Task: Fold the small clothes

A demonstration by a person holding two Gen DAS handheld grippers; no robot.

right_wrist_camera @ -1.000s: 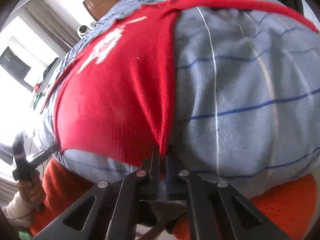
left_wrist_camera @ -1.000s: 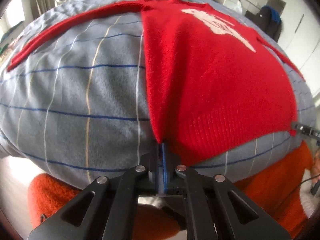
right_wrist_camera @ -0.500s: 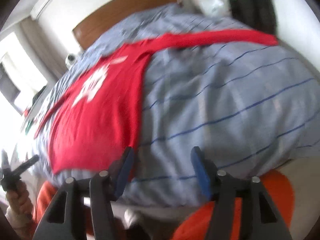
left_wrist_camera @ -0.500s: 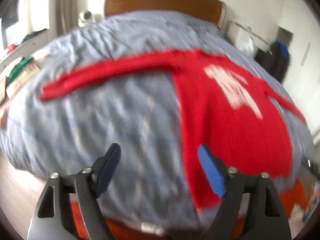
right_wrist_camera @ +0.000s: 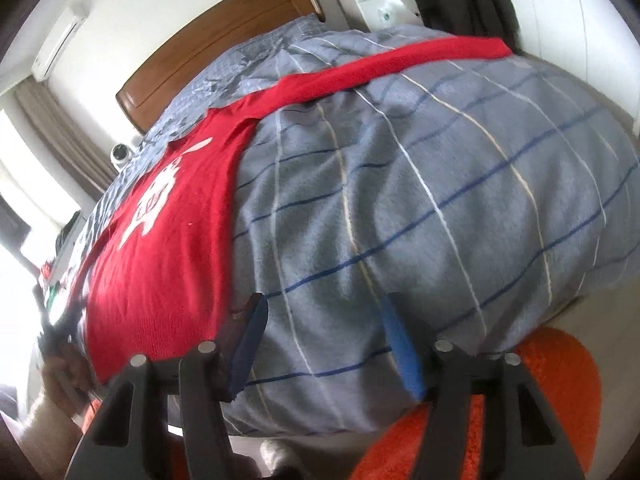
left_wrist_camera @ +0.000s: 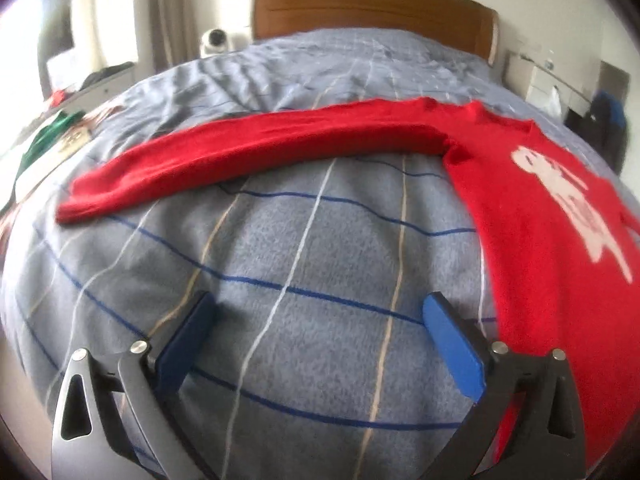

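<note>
Red sweater [left_wrist_camera: 532, 216] lies flat on the bed [left_wrist_camera: 304, 248], front up with a white print, both sleeves spread out sideways across the grey checked blanket. Wooden headboard [left_wrist_camera: 368, 8] at the far end. Left gripper [left_wrist_camera: 320, 328] hovers over bare blanket just left of the sweater's body, jaws opening wide, nothing between them. Right gripper [right_wrist_camera: 324, 344] hovers over blanket just right of the sweater's near hem, jaws about half apart, empty. Orange rug [right_wrist_camera: 560, 392] on the floor below the near bed edge. The person's left hand [right_wrist_camera: 60, 376] shows blurred at far left of the right wrist view.
</note>
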